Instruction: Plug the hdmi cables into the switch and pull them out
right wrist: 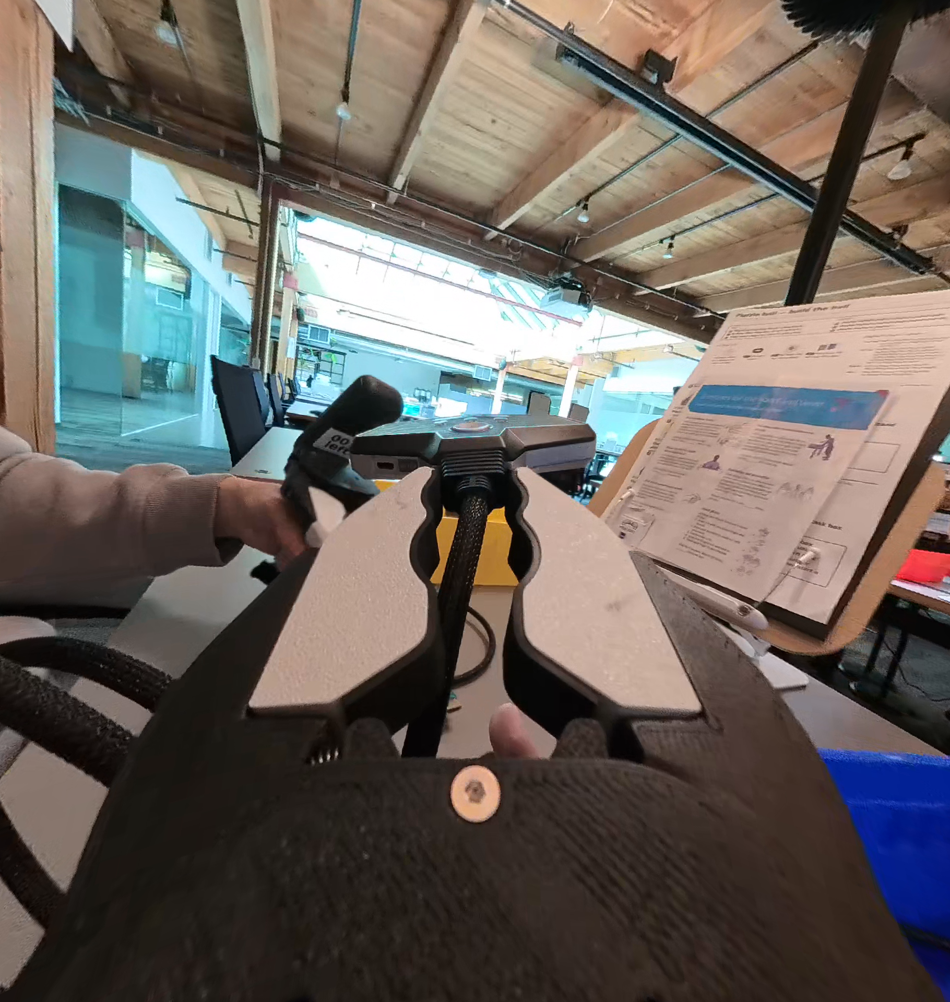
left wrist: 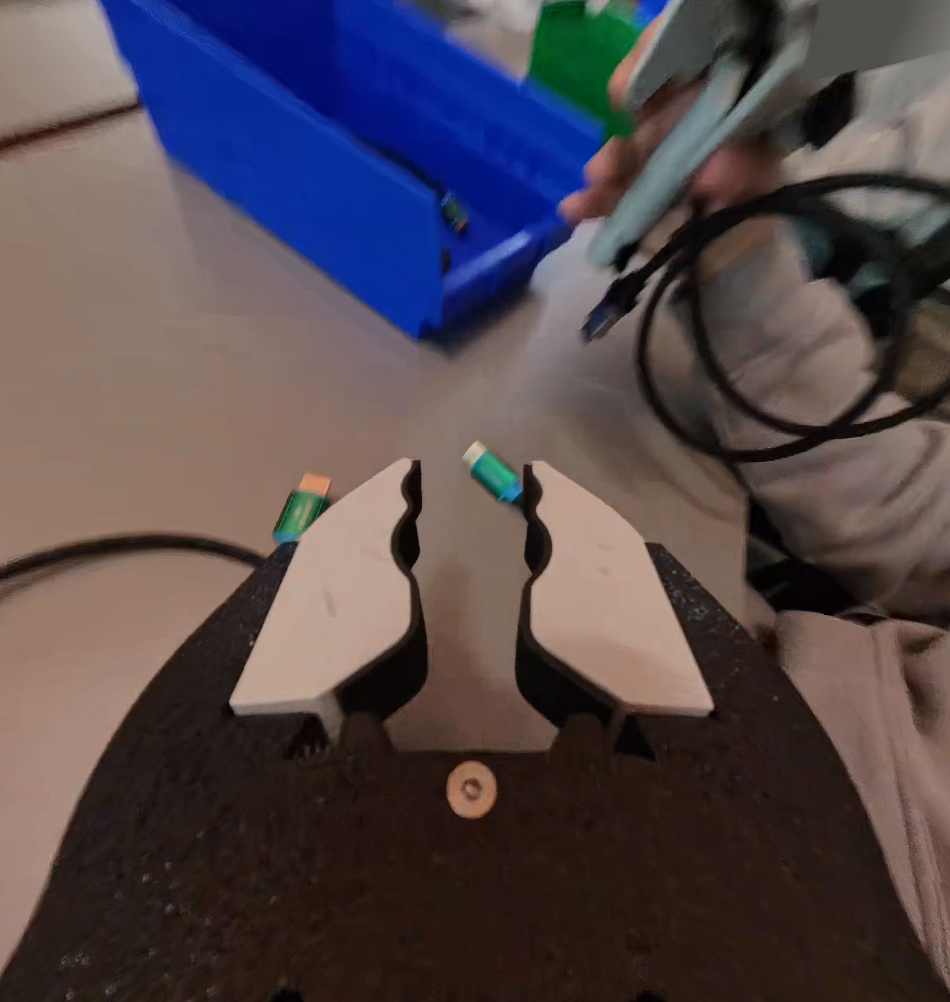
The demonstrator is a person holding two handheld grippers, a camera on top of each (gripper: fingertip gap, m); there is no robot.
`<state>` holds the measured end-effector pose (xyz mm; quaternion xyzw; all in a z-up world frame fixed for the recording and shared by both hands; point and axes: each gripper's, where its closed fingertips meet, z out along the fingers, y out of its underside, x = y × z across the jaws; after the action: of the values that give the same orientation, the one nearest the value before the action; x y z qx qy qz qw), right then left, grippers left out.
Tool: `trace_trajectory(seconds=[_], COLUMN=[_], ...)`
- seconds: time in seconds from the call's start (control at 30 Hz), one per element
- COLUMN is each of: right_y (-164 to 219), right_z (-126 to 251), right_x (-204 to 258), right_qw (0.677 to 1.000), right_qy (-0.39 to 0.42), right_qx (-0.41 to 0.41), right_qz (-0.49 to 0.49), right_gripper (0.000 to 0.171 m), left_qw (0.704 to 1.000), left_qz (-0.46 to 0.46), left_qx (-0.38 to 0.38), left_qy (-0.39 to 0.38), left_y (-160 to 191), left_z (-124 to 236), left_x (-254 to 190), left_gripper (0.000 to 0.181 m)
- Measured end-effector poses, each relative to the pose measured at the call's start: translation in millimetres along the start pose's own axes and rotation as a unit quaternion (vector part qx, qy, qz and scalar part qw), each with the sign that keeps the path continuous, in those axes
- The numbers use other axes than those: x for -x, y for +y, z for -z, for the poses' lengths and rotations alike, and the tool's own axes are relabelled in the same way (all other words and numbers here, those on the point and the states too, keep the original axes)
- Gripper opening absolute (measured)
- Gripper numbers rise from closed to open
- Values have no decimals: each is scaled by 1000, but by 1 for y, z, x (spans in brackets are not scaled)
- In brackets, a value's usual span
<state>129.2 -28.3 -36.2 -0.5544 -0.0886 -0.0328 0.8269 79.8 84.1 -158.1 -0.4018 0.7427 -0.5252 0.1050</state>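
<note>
My left gripper [left wrist: 473,466] is open and empty, low over the table. A green HDMI plug with an orange tip [left wrist: 302,509] lies by its left fingertip. A teal HDMI plug with a white tip [left wrist: 492,473] lies by its right fingertip. My right gripper [right wrist: 472,476] is shut on the ribbed collar of the switch's black braided cable [right wrist: 464,542]. It holds the black and grey switch [right wrist: 473,436] up in the air. In the left wrist view the right gripper [left wrist: 673,179] is blurred at the upper right, with black cable loops [left wrist: 787,434] hanging from it.
A blue bin [left wrist: 310,162] stands on the table ahead of the left gripper, with another green plug [left wrist: 454,211] inside. A green box [left wrist: 576,59] is behind it. A board with printed sheets [right wrist: 776,461] leans at the right, and a yellow box [right wrist: 494,547] sits behind the switch.
</note>
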Motion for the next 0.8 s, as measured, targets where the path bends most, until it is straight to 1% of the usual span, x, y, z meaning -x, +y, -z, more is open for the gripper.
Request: trace_trajectory(seconds=[0.07,0.13,0.2,0.27,0.4,0.5,0.63,0.73,0.8], right_y=[4,7,10,13,21,27,27,28,29], right_z=[2,2,-1,-3,-7,-8,-9,-8,-8], right_x=[-2,-2,0,3,2,2,2,2,2], right_qw=[1000,1000,1000,1000,1000,999,999,999,999], right_qy=[4,3,-3,-11,-14,-16,-18,-20,-19], right_qx=[8,12,13,17,21,33,34,33,36], right_qz=[0,1,-4,-6,-18,-19,-19,-23,-21], right_gripper=[23,23,22,22,22,23,22,22,22], left_qw=[997,992,978,966,969,968,971,969,971], left_qz=[1,-43,-86,-126,-150,-150,-146,-153,-151], left_qx=[47,77,142,178,171,172,156,163,151], left_qy=[-54,-89,-127,-137,-99,-102,-107,-104,-104], left_y=[14,22,37,47,54,60,58,64,61], left_z=[-10,-16,-18,-21,-34,-39,-40,-40,-38], left_x=[15,31,56,71,79,88,92,93,92], left_gripper=[38,38,38,39,39,38,21,20,20])
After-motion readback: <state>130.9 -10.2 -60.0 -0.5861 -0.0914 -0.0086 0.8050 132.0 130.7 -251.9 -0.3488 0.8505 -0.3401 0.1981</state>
